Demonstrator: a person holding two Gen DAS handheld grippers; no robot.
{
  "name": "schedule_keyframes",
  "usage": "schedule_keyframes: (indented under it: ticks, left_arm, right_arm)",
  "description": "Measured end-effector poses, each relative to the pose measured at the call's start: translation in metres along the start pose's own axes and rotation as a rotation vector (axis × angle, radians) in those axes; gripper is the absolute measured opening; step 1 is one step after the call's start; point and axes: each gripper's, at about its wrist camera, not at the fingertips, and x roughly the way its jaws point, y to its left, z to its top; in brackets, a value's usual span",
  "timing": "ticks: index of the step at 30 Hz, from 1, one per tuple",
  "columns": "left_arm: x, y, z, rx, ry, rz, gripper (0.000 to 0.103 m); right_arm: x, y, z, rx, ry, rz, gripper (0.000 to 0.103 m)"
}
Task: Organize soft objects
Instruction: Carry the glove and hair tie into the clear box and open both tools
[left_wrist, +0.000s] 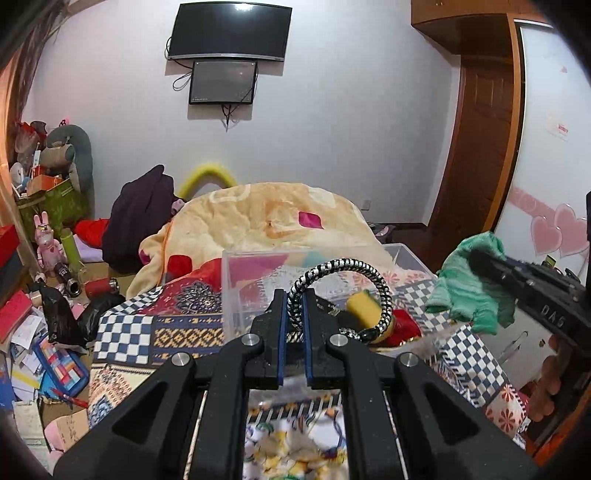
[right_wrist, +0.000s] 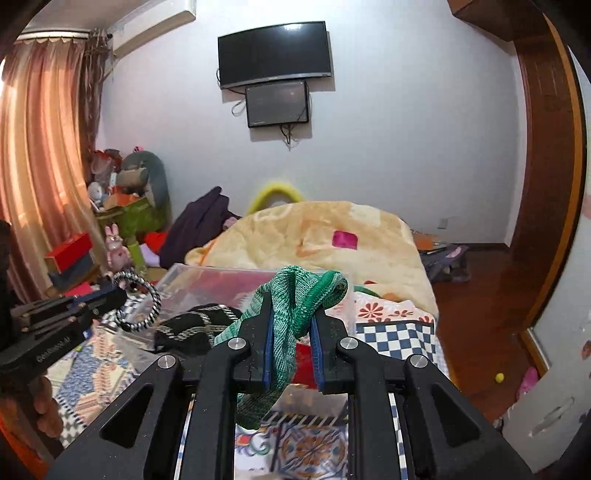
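My left gripper (left_wrist: 294, 295) is shut on a black-and-white braided rope ring (left_wrist: 373, 280) and holds it above the bed, in front of a clear plastic box (left_wrist: 236, 280). The ring also shows in the right wrist view (right_wrist: 147, 306) at the left gripper's tip. My right gripper (right_wrist: 293, 314) is shut on a green knitted cloth (right_wrist: 291, 295), which hangs between and below the fingers. In the left wrist view the green cloth (left_wrist: 469, 284) hangs from the right gripper at the right. A yellow sponge (left_wrist: 360, 304) and a red cloth (left_wrist: 404, 325) lie behind the ring.
A patterned patchwork quilt (left_wrist: 155, 328) covers the bed, with a bunched yellow blanket (left_wrist: 266, 218) behind the box. A black knitted item (right_wrist: 195, 328) lies by the box. Clutter, a pink rabbit toy (left_wrist: 46, 240) and a green bin (left_wrist: 55, 206) fill the floor at left.
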Motion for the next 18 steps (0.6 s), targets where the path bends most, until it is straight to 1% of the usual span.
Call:
schedule_keyframes:
  ticks: [5, 9, 13, 16, 18]
  left_arm:
    - [0.024, -0.004, 0.001, -0.013, 0.040, -0.024, 0.007]
    - [0.045, -0.008, -0.001, -0.009, 0.085, -0.033, 0.007]
    - [0.067, -0.014, -0.006, 0.018, 0.133, -0.020, 0.007]
    - [0.073, -0.017, -0.009, 0.029, 0.149, -0.025, 0.007]
    - [0.074, -0.019, -0.011, 0.038, 0.149, -0.014, 0.007]
  right_arm:
    - [0.021, -0.003, -0.003, -0.013, 0.048, -0.013, 0.015]
    - [0.037, -0.004, -0.007, -0.017, 0.093, 0.005, 0.015]
    - [0.048, -0.003, -0.010, -0.035, 0.136, 0.011, 0.015]
    - [0.054, 0.001, -0.012, -0.058, 0.163, 0.015, 0.017]
    - [0.055, 0.002, -0.013, -0.068, 0.171, 0.013, 0.017]
